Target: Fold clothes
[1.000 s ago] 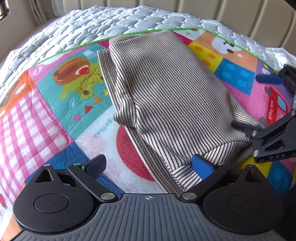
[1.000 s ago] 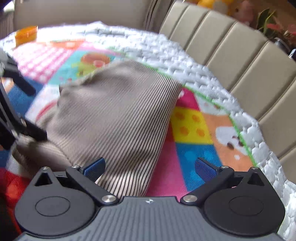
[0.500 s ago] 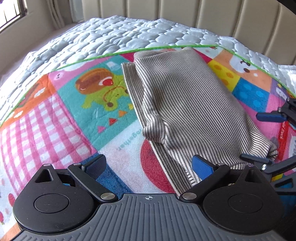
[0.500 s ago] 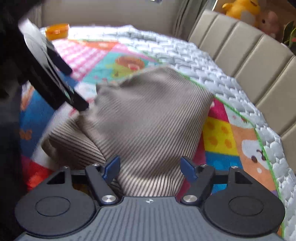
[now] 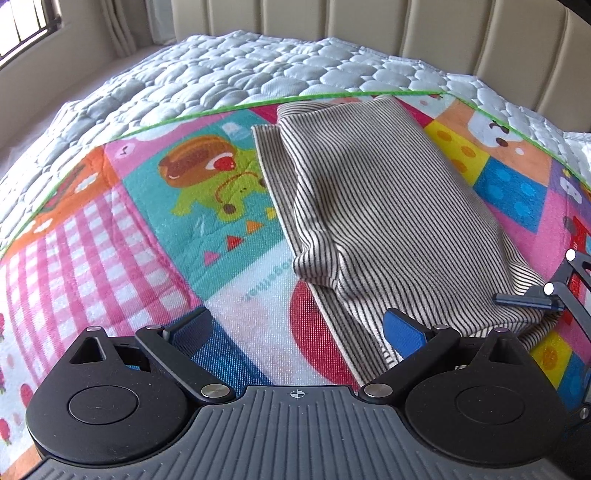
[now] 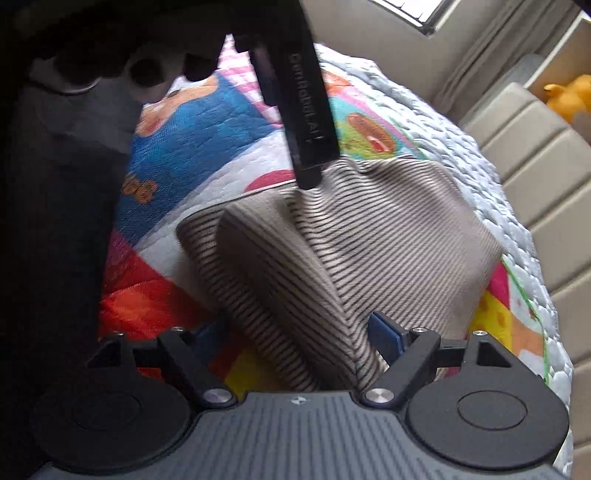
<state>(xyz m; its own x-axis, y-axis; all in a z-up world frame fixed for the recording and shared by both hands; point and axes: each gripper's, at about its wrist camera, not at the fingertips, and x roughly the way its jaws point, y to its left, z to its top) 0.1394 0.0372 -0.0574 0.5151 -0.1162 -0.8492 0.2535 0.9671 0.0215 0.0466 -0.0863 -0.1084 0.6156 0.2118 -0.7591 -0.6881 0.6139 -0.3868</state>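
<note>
Bed [image 5: 229, 85] with a white quilted cover, bubble-stitch pattern. On top of it lies a bright patchwork play mat [image 5: 122, 236], green piping along its edge: pink gingham, teal cartoon panel, orange and blue blocks. Behind the bed, a beige padded headboard [image 5: 436, 33] in vertical channels. Left of the headboard, beige curtains [image 5: 122, 26] and a window [image 5: 22, 26] with bars, daylight coming through it. In the right wrist view, a yellow plush toy [image 6: 570, 96] sits above the headboard panels, near a second bright window [image 6: 413, 9].
</note>
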